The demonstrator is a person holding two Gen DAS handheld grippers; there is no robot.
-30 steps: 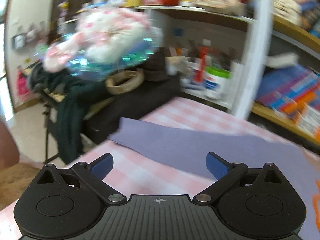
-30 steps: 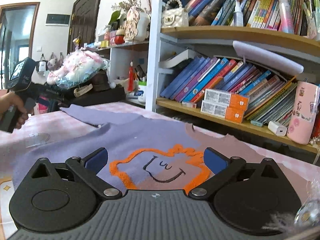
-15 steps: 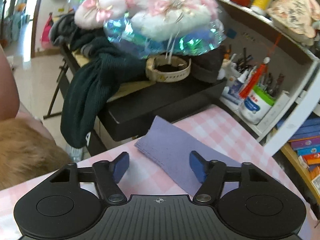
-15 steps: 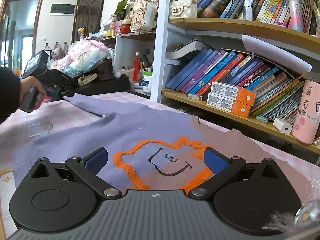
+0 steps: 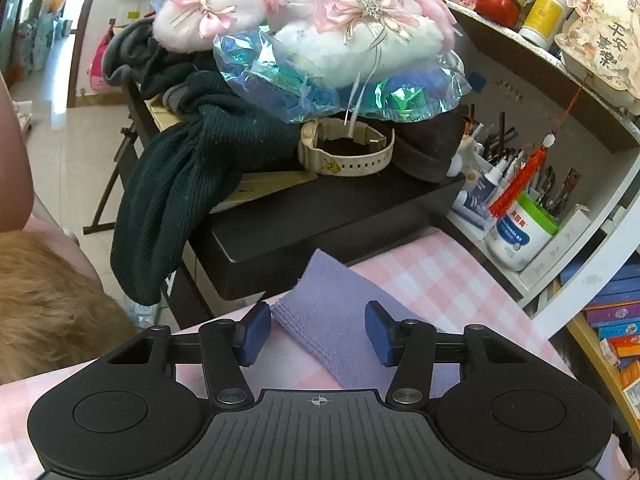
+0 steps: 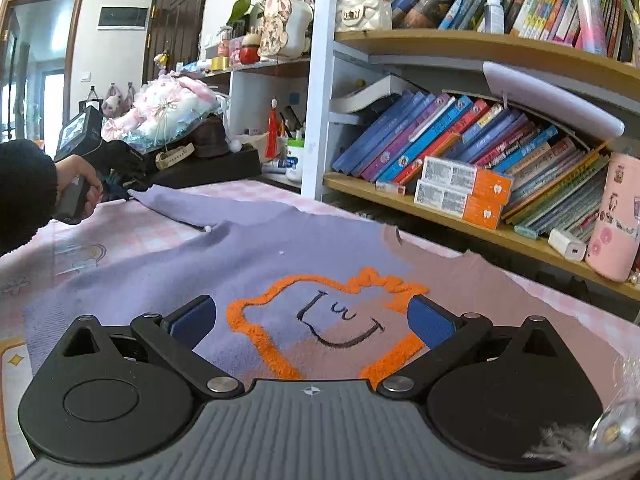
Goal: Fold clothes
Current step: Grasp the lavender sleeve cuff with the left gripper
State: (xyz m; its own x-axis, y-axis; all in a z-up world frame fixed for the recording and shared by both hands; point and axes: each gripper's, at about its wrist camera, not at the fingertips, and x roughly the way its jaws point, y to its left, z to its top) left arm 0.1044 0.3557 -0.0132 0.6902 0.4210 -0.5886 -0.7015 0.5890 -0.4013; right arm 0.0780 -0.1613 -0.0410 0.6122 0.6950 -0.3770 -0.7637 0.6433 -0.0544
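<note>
My left jaws have just been closing, still apart around the sweater cuff at the counter edge; I should pinch squarely. Right jaws apart.

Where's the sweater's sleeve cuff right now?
In the left wrist view the sleeve cuff lies on the pink checked tablecloth near the table's far edge, between the left gripper's closing fingers, which aren't yet pressing on it.

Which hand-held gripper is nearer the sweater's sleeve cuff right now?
Left. The left hand-held gripper straddles the sleeve cuff, pads not yet touching. The right hand-held gripper hovers over the chest print.
</note>
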